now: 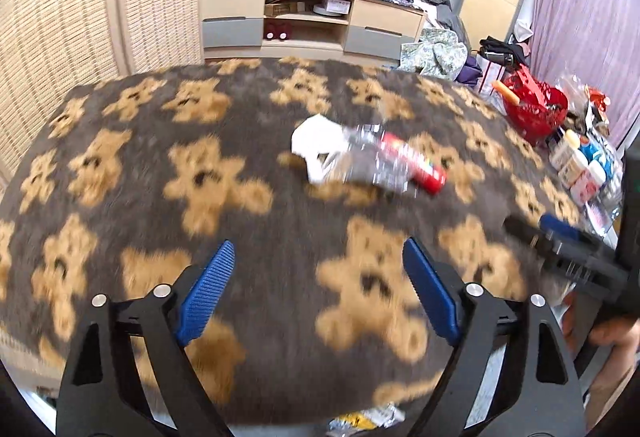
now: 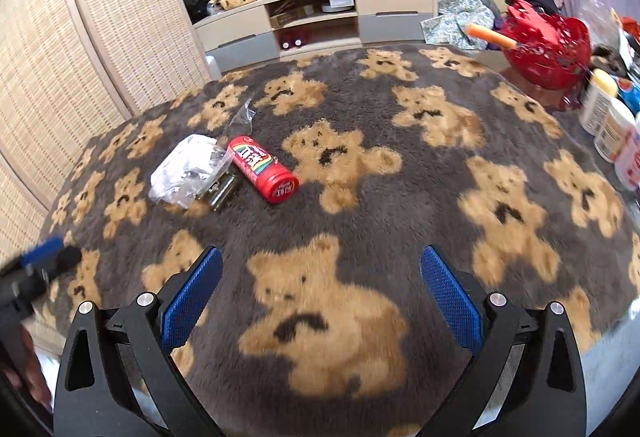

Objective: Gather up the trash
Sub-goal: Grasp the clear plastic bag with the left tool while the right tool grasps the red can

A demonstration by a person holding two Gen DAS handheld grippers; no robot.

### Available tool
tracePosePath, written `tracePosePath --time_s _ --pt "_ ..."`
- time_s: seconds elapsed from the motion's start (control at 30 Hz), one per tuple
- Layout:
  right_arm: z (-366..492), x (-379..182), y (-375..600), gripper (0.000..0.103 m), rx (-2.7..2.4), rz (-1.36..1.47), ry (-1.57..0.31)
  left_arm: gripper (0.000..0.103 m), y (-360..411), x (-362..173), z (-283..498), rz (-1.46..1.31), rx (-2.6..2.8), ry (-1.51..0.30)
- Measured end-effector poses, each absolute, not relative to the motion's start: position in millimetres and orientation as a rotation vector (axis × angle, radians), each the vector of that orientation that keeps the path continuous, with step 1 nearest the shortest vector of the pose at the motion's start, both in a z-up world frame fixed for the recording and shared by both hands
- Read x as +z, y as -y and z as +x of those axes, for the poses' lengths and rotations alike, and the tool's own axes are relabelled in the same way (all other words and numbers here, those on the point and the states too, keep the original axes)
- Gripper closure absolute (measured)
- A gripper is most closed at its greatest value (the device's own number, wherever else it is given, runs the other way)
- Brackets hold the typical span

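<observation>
Open stretch of grey teddy-bear fleece blanket [image 2: 360, 221] ahead, small trash cluster of red cylindrical tin [image 2: 263, 169] and crumpled clear wrapper [image 2: 188, 171] mid-left, red plastic basket [image 2: 548, 45] and white bottles [image 2: 612, 121] crowding the right edge

blanket [image 2: 400, 197]: dark grey-brown plush, patterned all over with tan teddy bears with black faces
can [image 2: 262, 168]: red, with a rainbow stripe and white lettering on the side, lying left of centre
crumpled paper [image 2: 180, 165]: white, just left of the can, under clear crinkled plastic wrap [image 2: 208, 167] with silvery glints
left gripper [image 1: 318, 265]: black frame, blue ribbed finger pads, silver bolts
right gripper [image 2: 320, 273]: black frame, blue textured pads, silver bolts
basket [image 2: 548, 45]: glossy red, far right, with an orange stick in it
bottles [image 2: 608, 117]: white and cream, some with blue, at the right edge
TV stand [image 2: 316, 17]: pale beige with grey drawers, far
screen [image 2: 100, 49]: cream woven panels, left
curtain [image 1: 580, 17]: lilac, far right
</observation>
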State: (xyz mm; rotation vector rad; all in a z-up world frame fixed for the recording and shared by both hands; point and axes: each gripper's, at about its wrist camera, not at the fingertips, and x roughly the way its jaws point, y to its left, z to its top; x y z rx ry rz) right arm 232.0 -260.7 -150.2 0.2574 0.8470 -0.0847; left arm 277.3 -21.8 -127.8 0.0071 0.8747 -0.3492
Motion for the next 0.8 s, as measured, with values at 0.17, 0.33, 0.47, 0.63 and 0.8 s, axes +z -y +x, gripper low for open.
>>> tracePosePath --time_s 0.17,0.33,0.47,0.63,0.8 --pt "249 -158 260 0.004 -0.054 0.219 -0.841 0.026 49 -128 317 0.034 -0.371 -0.878" --pt "259 -162 258 0.004 -0.008 0.191 -0.837 0.026 78 -140 348 0.072 -0.398 -0.906" --pt "264 -164 259 0.004 0.009 0.183 -0.834 0.025 97 -155 368 0.105 -0.410 -0.935" --pt "271 -167 259 0.004 0.026 0.175 -0.840 0.018 107 -175 386 0.116 -0.413 -0.988" --pt "281 -171 250 0.004 0.045 0.162 -0.845 0.042 108 -179 389 0.105 -0.441 -0.988"
